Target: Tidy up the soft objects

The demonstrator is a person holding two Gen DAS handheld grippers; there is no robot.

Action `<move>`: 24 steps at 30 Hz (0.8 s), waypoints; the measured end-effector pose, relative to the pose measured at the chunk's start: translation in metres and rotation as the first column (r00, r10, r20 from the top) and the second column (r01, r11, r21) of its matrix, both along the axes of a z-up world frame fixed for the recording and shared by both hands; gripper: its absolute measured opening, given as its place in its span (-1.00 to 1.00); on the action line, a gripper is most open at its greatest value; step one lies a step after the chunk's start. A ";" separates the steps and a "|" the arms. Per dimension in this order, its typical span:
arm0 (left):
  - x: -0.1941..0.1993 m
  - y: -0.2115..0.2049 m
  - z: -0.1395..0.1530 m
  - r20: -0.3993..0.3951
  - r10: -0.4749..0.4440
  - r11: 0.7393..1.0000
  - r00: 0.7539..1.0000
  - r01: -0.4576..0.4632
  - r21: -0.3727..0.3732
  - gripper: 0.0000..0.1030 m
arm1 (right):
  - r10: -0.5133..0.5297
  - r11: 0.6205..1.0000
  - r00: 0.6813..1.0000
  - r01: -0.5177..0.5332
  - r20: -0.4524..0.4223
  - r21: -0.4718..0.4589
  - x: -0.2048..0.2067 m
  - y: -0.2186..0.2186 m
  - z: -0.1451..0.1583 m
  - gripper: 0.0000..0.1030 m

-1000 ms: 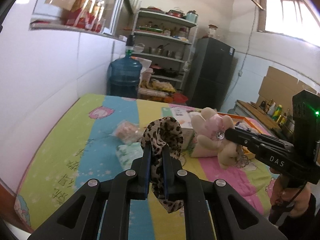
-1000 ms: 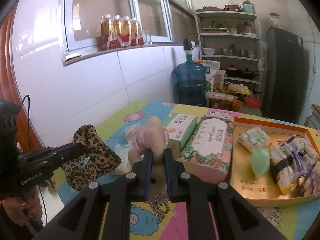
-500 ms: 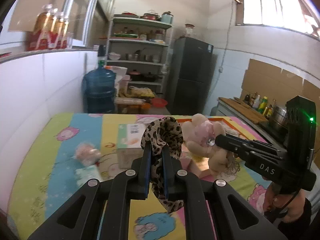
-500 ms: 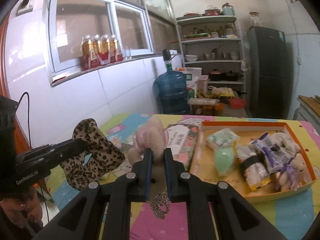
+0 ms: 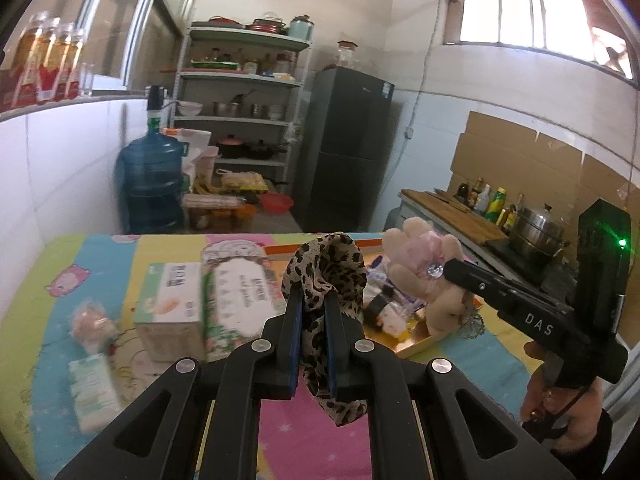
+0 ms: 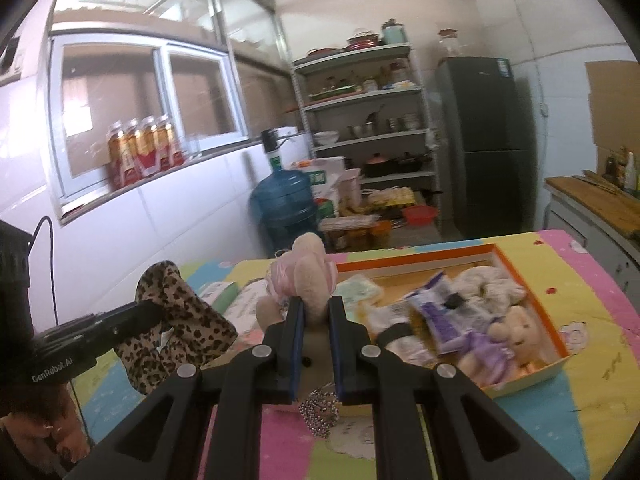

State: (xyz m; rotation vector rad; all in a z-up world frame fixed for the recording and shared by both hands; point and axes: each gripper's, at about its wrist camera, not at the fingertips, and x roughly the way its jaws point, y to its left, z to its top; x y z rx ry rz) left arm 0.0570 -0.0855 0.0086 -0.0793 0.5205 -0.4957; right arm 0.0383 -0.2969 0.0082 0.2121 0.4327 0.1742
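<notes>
My left gripper [image 5: 313, 294] is shut on a leopard-print cloth [image 5: 326, 268] and holds it above the table; the cloth also shows in the right wrist view [image 6: 176, 320]. My right gripper [image 6: 314, 304] is shut on a beige plush toy with a pink dress [image 6: 308, 268], held in the air; the toy also shows in the left wrist view [image 5: 420, 256]. An orange-rimmed tray [image 6: 560, 336] holds several soft items, among them a small plush in purple [image 6: 508, 340]. Both held things hang near the tray's left end.
Two tissue boxes [image 5: 236, 292] [image 5: 168, 312] lie on the colourful tablecloth, with a small packet [image 5: 92, 384] and a pink item [image 5: 90, 320] to their left. A white tiled wall [image 5: 60, 168] is on the left. A water jug [image 5: 150, 184], shelves and a fridge stand behind.
Both grippers have swung to the right with their loads, towards the tray. The tray now fills more of the right wrist view. The grips have not changed.
</notes>
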 end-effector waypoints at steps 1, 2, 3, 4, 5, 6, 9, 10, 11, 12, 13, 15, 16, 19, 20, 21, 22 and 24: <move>0.002 -0.005 0.000 0.000 -0.004 1.000 1.000 0.004 -0.001 -0.81 | -0.007 1.000 1.000 0.007 0.001 0.003 0.001 -0.004 0.000 -0.76; 0.004 -0.010 0.000 0.000 -0.009 1.000 1.000 0.009 -0.002 -0.81 | -0.019 1.000 1.000 0.019 0.004 0.006 0.001 -0.011 0.001 -0.75; 0.006 -0.015 0.000 -0.001 -0.014 1.000 1.000 0.014 -0.003 -0.81 | -0.027 1.000 1.000 0.027 0.006 0.007 0.001 -0.015 0.001 -0.76; 0.009 -0.020 0.000 -0.003 -0.018 1.000 1.000 0.018 -0.003 -0.81 | -0.035 0.999 0.999 0.035 0.008 0.009 0.001 -0.021 0.001 -0.76; 0.011 -0.026 0.000 -0.005 -0.025 1.000 1.000 0.025 -0.003 -0.81 | -0.041 0.999 0.999 0.041 0.009 0.011 0.000 -0.025 0.001 -0.76; 0.014 -0.032 0.000 -0.007 -0.032 0.999 0.999 0.032 -0.002 -0.81 | -0.048 0.999 0.999 0.048 0.011 0.014 0.000 -0.030 0.001 -0.76; 0.022 -0.051 -0.001 -0.004 -0.045 0.999 0.999 0.045 0.003 -0.81 | -0.069 0.997 0.998 0.068 0.015 0.025 0.001 -0.046 0.001 -0.76; 0.025 -0.057 -0.001 -0.003 -0.050 0.999 0.999 0.050 0.004 -0.81 | -0.074 0.997 0.997 0.074 0.016 0.028 0.001 -0.050 0.000 -0.76; 0.027 -0.064 -0.002 -0.004 -0.056 0.998 0.998 0.056 0.007 -0.81 | -0.078 0.997 0.997 0.078 0.017 0.031 0.001 -0.054 0.000 -0.75; 0.029 -0.069 -0.003 -0.005 -0.059 0.998 0.998 0.059 0.008 -0.81 | -0.082 0.996 0.996 0.082 0.018 0.034 0.002 -0.059 0.000 -0.75; 0.031 -0.075 -0.003 -0.007 -0.062 0.998 0.998 0.062 0.006 -0.81 | -0.086 0.996 0.996 0.085 0.019 0.035 0.002 -0.063 0.000 -0.75; 0.037 -0.084 -0.005 -0.012 -0.064 0.998 0.998 0.064 0.002 -0.81 | -0.094 0.995 0.995 0.093 0.020 0.039 0.004 -0.071 0.000 -0.75; 0.039 -0.089 -0.007 -0.013 -0.064 0.998 0.998 0.064 0.003 -0.81 | -0.097 0.995 0.995 0.096 0.020 0.039 0.004 -0.075 0.000 -0.76; 0.048 -0.104 -0.012 -0.023 -0.064 0.998 0.998 0.065 0.009 -0.81 | -0.106 0.994 0.994 0.105 0.019 0.039 0.009 -0.084 0.000 -0.75; 0.051 -0.108 -0.013 -0.027 -0.064 0.998 0.998 0.065 0.010 -0.81 | -0.109 0.993 0.994 0.108 0.018 0.041 0.010 -0.088 0.000 -0.76; 0.054 -0.113 -0.014 -0.031 -0.065 0.998 0.997 0.065 0.012 -0.81 | -0.111 0.993 0.994 0.110 0.017 0.043 0.012 -0.092 -0.001 -0.75; 0.057 -0.116 -0.016 -0.033 -0.063 0.998 0.997 0.064 0.014 -0.81 | -0.113 0.993 0.993 0.112 0.017 0.046 0.013 -0.095 -0.002 -0.75; 0.062 -0.121 -0.017 -0.034 -0.062 0.998 0.998 0.062 0.020 -0.81 | -0.116 0.992 0.993 0.115 0.016 0.055 0.017 -0.103 -0.003 -0.75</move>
